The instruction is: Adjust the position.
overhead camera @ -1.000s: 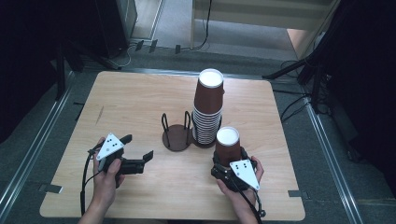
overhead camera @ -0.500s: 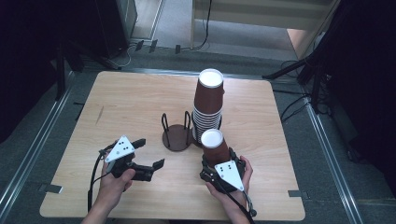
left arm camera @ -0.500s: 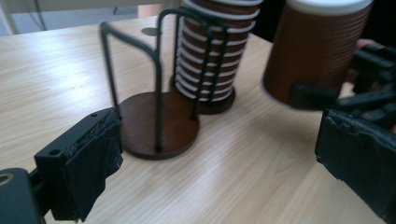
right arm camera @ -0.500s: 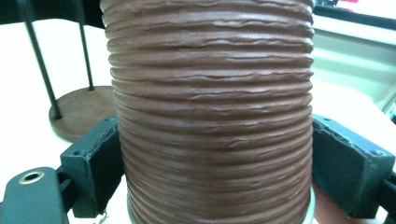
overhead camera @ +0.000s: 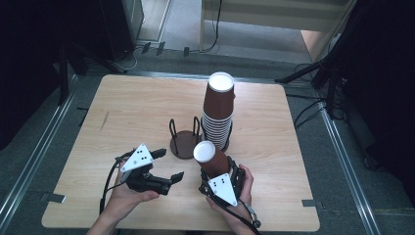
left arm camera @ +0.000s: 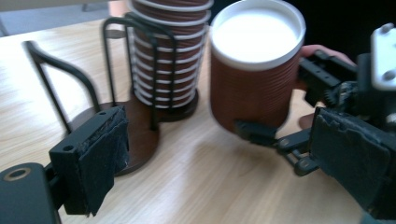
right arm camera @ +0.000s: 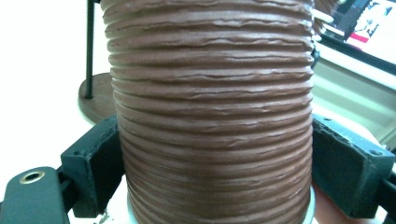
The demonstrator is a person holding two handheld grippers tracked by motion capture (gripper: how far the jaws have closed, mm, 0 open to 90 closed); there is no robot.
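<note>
**Cup in hand, rack still bare**

High view: your right gripper (overhead camera: 217, 177) pinches a cup (overhead camera: 211, 158), tilted, just before the stack (overhead camera: 219, 115). Your left gripper (overhead camera: 164, 169) is spread, holding nothing.

Left gripper view: the empty rack (left arm camera: 123, 112) sits beside the stack; the cup hangs near it.

Right gripper view: both pads press the cup's ribbed wall.

Placing the cup seems left to do.

Both grippers (overhead camera: 166, 166) (overhead camera: 219, 175) black w/ grey triangular top plates, black cables; pads (left arm camera: 105, 161) worn foam.
</note>
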